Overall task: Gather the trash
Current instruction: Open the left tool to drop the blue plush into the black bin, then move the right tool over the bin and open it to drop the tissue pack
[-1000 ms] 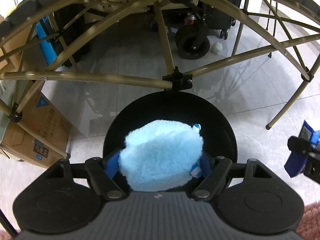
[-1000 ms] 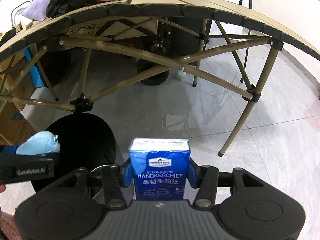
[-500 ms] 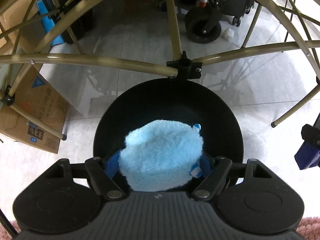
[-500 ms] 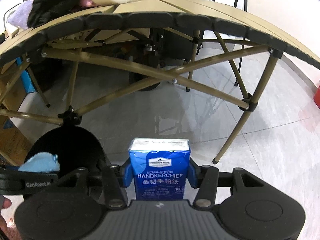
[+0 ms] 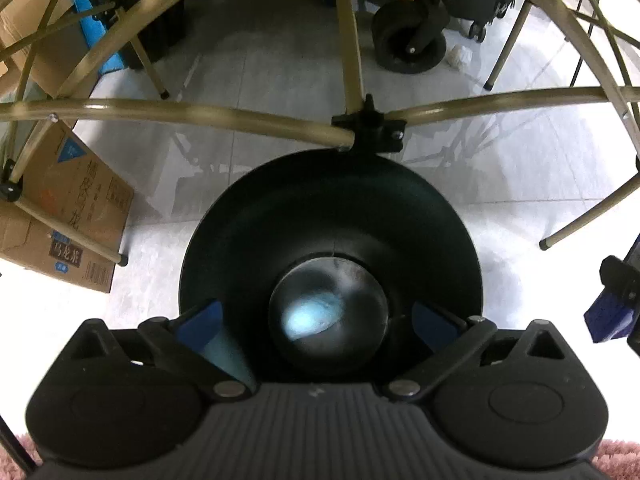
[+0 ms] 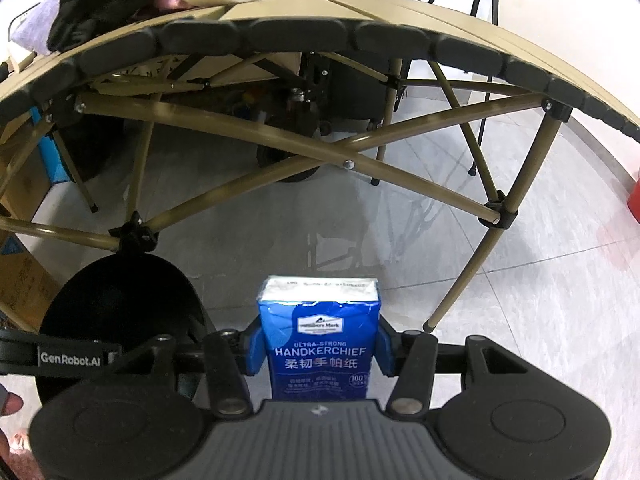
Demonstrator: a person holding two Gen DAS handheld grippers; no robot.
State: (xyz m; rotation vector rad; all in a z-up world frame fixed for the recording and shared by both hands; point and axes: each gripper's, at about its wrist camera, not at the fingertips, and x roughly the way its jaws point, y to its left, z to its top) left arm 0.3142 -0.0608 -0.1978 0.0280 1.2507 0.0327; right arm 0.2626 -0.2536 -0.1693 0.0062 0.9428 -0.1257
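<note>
the folding worktop [image 6: 400,36] arches over everything, its tan legs and crossbars [image 5: 200,114] crossing just above the black bin [image 5: 328,208] that stands on the tiled floor [image 6: 400,232], with a cardboard box [image 5: 76,216] off to the bin's left. the left gripper [image 5: 320,320] hangs straight over the bin mouth, pointing down into it, its jaws spread wide and holding nothing; a pale blue fluffy thing [image 5: 310,316], blurred, shows down at the bottom of the bin, so that piece of trash looks delivered. the right gripper [image 6: 318,350] sits lower right of the bin, tilted forward toward the table legs, its jaws clamped on a blue handkerchief pack [image 6: 318,340] that stands upright between the blue pads, white top outward. that pack is over bare floor beside the bin, not over it. the likely trouble from here: the left gripper occupies the space above the opening, so bringing the pack across could knock the two tools together, or clip the black crossbar joint [image 5: 368,128] that sits right at the bin's far rim. letting go too soon, short of the rim, would drop the pack onto the tiles. the bin looks light, and a bump on its edge might tip or shove it.
</note>
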